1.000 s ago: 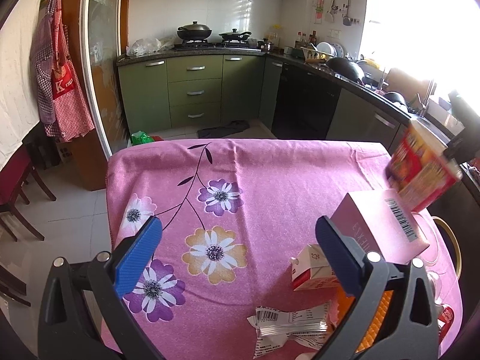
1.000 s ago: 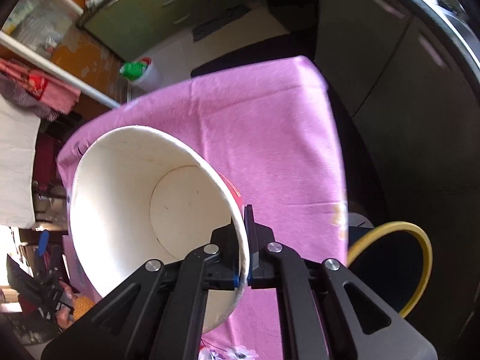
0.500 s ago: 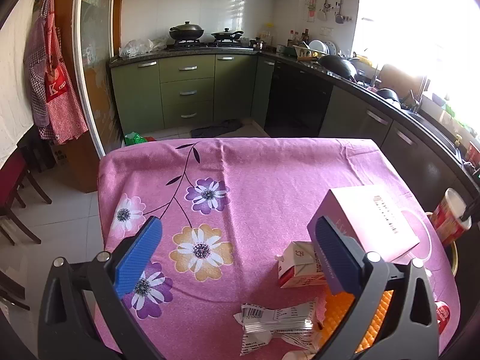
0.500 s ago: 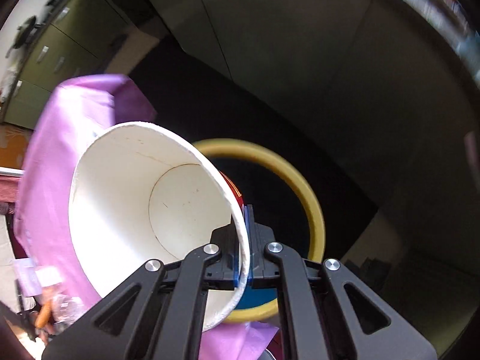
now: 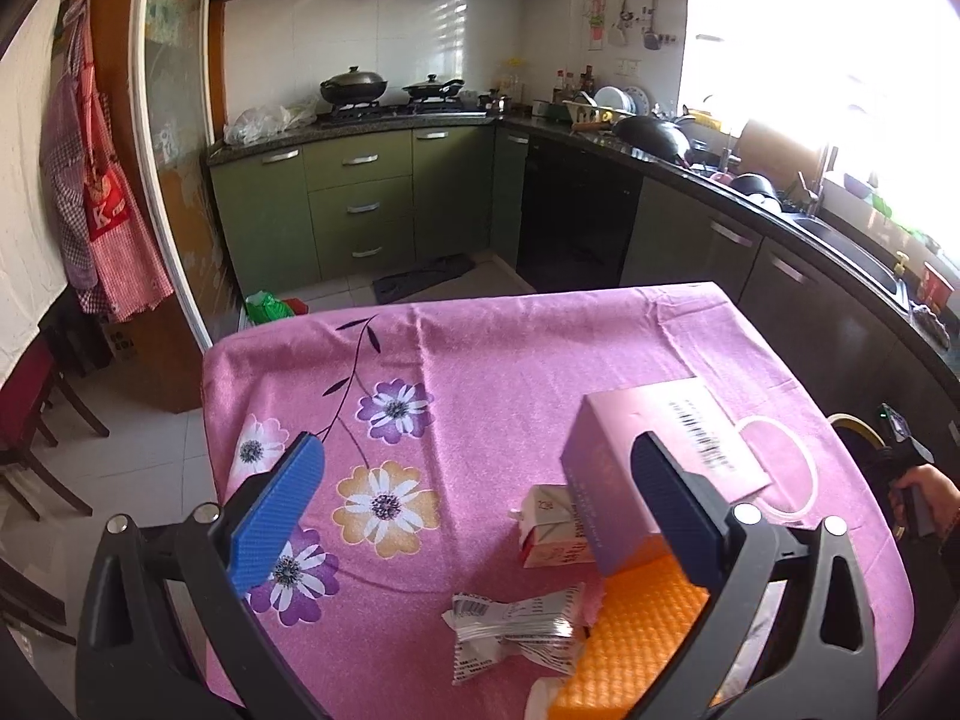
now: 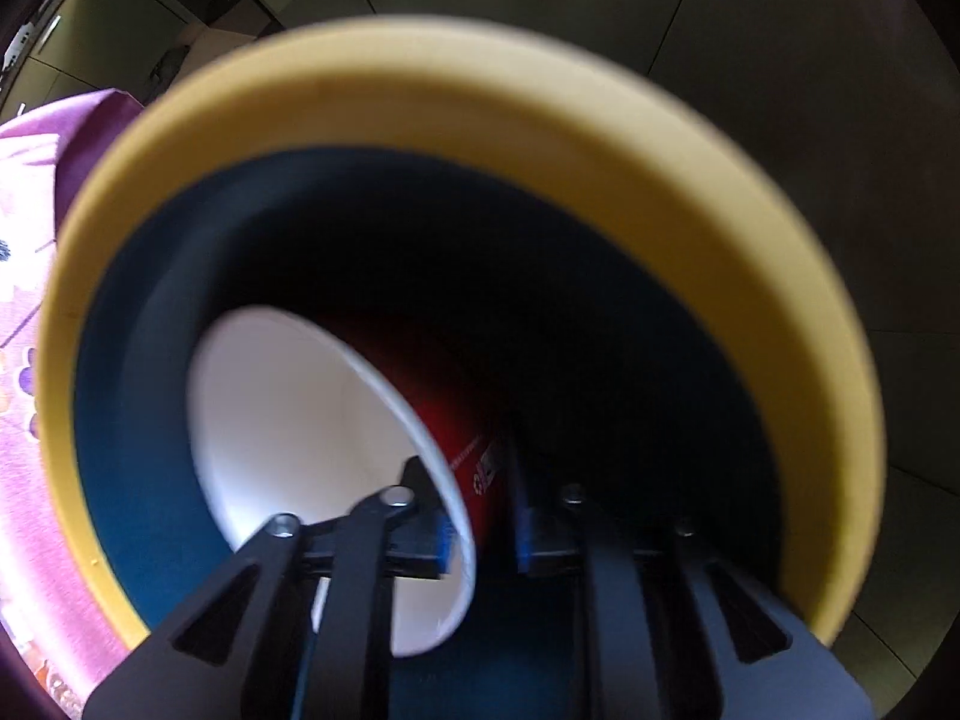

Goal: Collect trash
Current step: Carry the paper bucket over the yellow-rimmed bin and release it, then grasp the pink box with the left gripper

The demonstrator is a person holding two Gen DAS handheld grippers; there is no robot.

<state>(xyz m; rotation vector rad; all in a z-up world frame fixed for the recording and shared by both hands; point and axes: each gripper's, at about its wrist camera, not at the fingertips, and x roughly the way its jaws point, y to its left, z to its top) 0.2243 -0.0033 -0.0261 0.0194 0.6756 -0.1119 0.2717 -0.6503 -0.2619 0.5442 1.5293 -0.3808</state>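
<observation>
since a second ago my right tongs (image 6: 480, 531) have dropped into the yellow-rimmed bin (image 6: 540, 96) at frame centre; their jaws have just been opening, the paper cup (image 6: 312, 456) loose between them. left tongs (image 5: 474, 510) hang apart over the bench (image 5: 540, 354). next: withdraw, fetch the pink box (image 5: 606, 456).

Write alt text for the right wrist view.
The right gripper, its jaws just opened, points straight down into a yellow-rimmed bin, with the rim of a red paper cup between its fingers, not pinched. A pink tablecloth edges the left.
</observation>
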